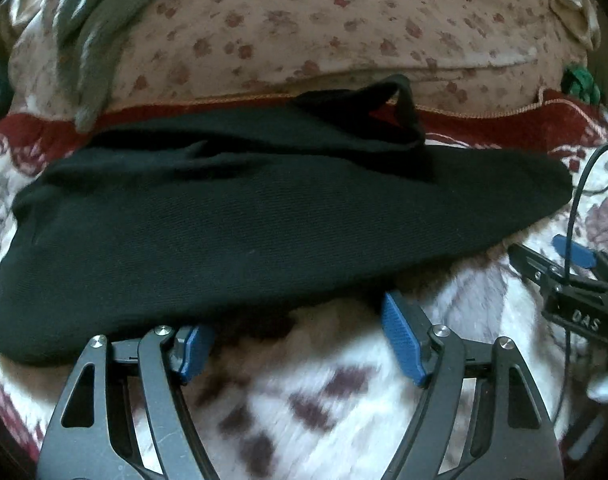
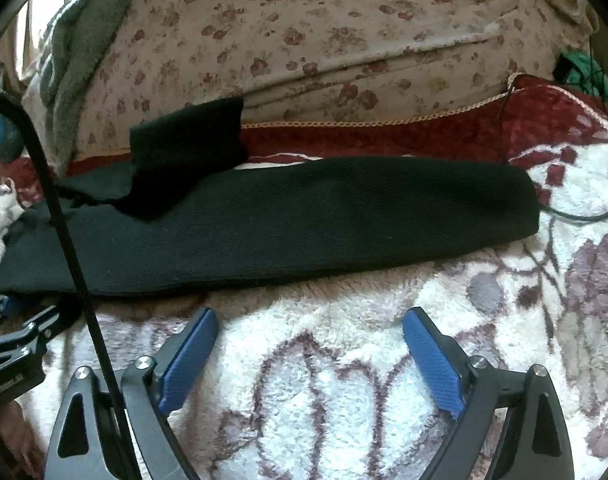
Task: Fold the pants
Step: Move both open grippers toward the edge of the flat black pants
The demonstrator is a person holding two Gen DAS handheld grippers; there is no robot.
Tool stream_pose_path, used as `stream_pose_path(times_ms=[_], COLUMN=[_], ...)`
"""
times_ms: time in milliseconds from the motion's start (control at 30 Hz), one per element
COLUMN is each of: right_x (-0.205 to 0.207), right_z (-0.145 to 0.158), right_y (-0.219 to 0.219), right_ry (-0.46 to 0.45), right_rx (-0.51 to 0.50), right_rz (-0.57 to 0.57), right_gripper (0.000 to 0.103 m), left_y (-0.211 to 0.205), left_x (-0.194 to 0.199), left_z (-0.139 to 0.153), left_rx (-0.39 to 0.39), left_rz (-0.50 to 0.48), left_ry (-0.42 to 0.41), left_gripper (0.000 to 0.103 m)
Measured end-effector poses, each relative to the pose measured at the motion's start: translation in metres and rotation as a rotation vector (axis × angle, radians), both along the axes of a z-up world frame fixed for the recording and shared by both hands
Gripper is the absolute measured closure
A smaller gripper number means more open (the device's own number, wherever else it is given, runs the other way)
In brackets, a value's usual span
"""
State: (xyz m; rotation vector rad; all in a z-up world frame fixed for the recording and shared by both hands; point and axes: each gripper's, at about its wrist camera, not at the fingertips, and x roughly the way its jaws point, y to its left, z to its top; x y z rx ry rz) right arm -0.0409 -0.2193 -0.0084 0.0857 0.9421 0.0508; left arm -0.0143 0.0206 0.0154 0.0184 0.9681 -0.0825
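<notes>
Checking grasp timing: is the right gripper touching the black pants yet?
Apart. The right wrist view shows the open right gripper short of the black pants, with blanket between.

Pants (image 1: 232, 240): black matt cloth, fine twill weave. Blanket (image 2: 344, 380): fluffy white pile, plum pattern. Pillow (image 2: 304, 40): smooth flowered cotton. Left claw (image 1: 300, 344), right claw (image 2: 310, 356): matt dark metal, ribbed blue pads (image 2: 434, 360).

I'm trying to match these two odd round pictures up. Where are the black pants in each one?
Left wrist view: the black pants stretch across the middle, just beyond the open left tongs.
Right wrist view: the black pants lie across the middle, running off to the left, beyond the open right tongs.
Shared landmark: the flowered pillow sits behind them in both.
</notes>
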Motion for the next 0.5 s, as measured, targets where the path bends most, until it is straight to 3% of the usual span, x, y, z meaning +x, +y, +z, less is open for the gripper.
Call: stream_pose_path(times_ms=[100, 267, 500], right_x=[0.002, -0.021, -0.035], right_z=[0.007, 0.019, 0.042], right_y=[0.008, 0.018, 0.056], right_ry=[0.008, -0.018, -0.083], right_rx=[0.027, 0.128, 0.152], right_rz=[0.070, 0.098, 0.170], right_gripper=[0.011, 0.023, 0.023], left_y=[0.012, 0.028, 0.054], left_x=[-0.015, -0.034, -0.047], left_z=[0.013, 0.032, 0.054], left_rx=[-0.009, 0.000, 0.030], left_rz=[0.019, 0.048, 0.117], left_ry=[-0.021, -0.063, -0.141], left_gripper=[0.028, 0.028, 0.028])
